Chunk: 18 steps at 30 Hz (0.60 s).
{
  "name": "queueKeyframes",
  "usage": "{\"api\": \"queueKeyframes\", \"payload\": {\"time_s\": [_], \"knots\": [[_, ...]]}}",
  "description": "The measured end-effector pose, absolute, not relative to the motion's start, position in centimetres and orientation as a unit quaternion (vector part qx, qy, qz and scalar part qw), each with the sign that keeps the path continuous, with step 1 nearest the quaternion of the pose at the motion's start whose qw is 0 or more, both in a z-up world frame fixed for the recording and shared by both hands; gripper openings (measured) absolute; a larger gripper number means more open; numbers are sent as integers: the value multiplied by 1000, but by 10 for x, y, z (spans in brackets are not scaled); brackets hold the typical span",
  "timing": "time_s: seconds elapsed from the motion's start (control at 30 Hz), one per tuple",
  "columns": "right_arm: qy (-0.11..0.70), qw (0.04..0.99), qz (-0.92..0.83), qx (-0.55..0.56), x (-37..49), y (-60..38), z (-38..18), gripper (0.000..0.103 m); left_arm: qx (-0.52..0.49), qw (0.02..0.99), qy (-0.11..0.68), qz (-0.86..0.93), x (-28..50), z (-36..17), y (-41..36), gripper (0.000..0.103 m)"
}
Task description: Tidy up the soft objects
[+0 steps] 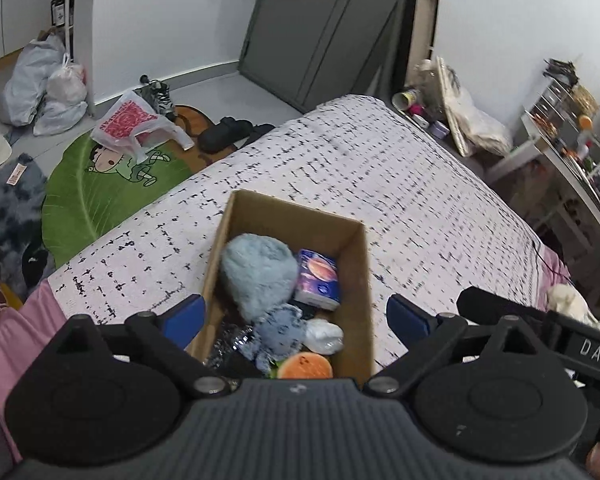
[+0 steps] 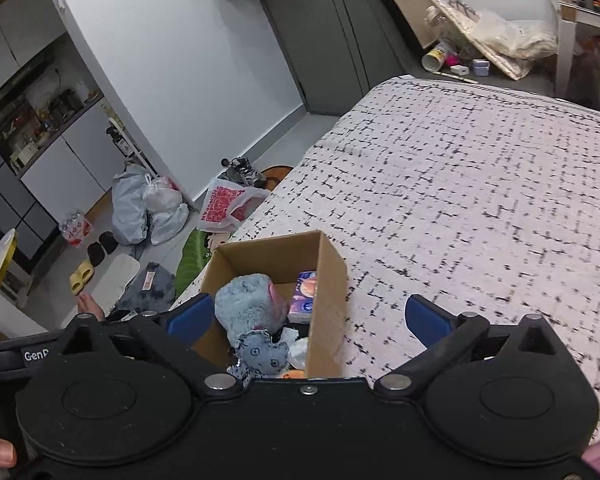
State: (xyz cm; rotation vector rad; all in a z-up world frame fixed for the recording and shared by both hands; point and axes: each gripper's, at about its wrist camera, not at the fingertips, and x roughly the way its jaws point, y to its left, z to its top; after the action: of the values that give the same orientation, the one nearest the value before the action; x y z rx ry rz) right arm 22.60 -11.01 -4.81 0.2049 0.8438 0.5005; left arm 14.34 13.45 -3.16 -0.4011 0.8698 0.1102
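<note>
While both jaws gape empty, cardboard box (image 1: 352,280) below, plush toy (image 1: 256,276) inside

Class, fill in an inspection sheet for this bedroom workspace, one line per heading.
Surface: bed with black-flecked white cover.
Job's things: cardboard box holding blue fluffy plush, tissue pack, grey plush, orange toy.
Clutter: plastic bags, slippers on floor.
Grippers: left gripper and right gripper open, empty.
Cables: thin cord at bed edge.
Surroundings: grey wardrobe, green rug.

A lived-in bedroom: bed (image 1: 380,168), wardrobe (image 1: 320,28), slippers (image 1: 226,132) on the floor.
</note>
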Motion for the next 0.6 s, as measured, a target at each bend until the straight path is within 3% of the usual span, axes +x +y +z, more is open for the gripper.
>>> {"api": "queueKeyframes", "payload": {"time_s": [0.6], "knots": [[386, 883, 254, 87, 175, -152, -2, 103, -142, 902, 403, 59, 91, 26, 97, 101]]}}
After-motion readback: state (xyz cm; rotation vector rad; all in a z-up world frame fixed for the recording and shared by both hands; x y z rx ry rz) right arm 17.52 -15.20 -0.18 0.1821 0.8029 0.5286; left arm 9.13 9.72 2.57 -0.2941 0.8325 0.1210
